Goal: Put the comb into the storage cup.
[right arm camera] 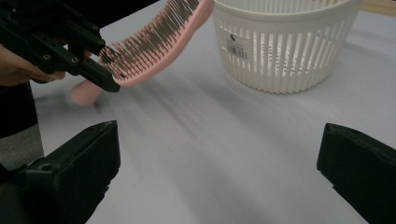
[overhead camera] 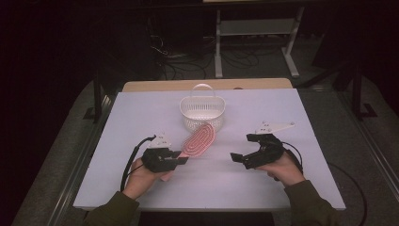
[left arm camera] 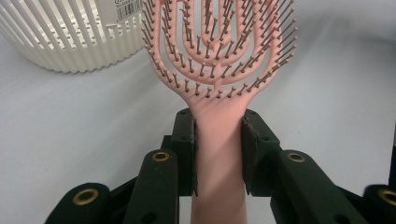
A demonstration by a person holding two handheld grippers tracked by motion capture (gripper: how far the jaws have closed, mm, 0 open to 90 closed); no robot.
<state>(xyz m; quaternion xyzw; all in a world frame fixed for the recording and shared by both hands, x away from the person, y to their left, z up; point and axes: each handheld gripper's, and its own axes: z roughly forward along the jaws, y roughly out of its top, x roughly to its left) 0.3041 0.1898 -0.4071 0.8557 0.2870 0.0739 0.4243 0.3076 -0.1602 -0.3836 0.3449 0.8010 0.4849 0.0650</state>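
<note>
A pink vented hairbrush (overhead camera: 199, 140) is held above the table, bristles up, its head pointing toward a white slatted basket (overhead camera: 203, 112). My left gripper (overhead camera: 181, 159) is shut on the brush's handle; in the left gripper view both pads clamp the handle (left arm camera: 219, 154) just below the head (left arm camera: 219, 42). The right gripper view shows the brush (right arm camera: 156, 44) lifted, tilted up toward the basket (right arm camera: 285, 44). My right gripper (overhead camera: 240, 157) hovers to the right of the brush, jaws wide open with nothing between them (right arm camera: 219, 168).
The white tabletop (overhead camera: 207, 183) is bare around the grippers. The basket has a handle (overhead camera: 203, 87) and stands at the table's far middle. A wooden board edge (overhead camera: 207, 84) lies behind it. Cables and desk legs (overhead camera: 219, 52) are on the floor beyond.
</note>
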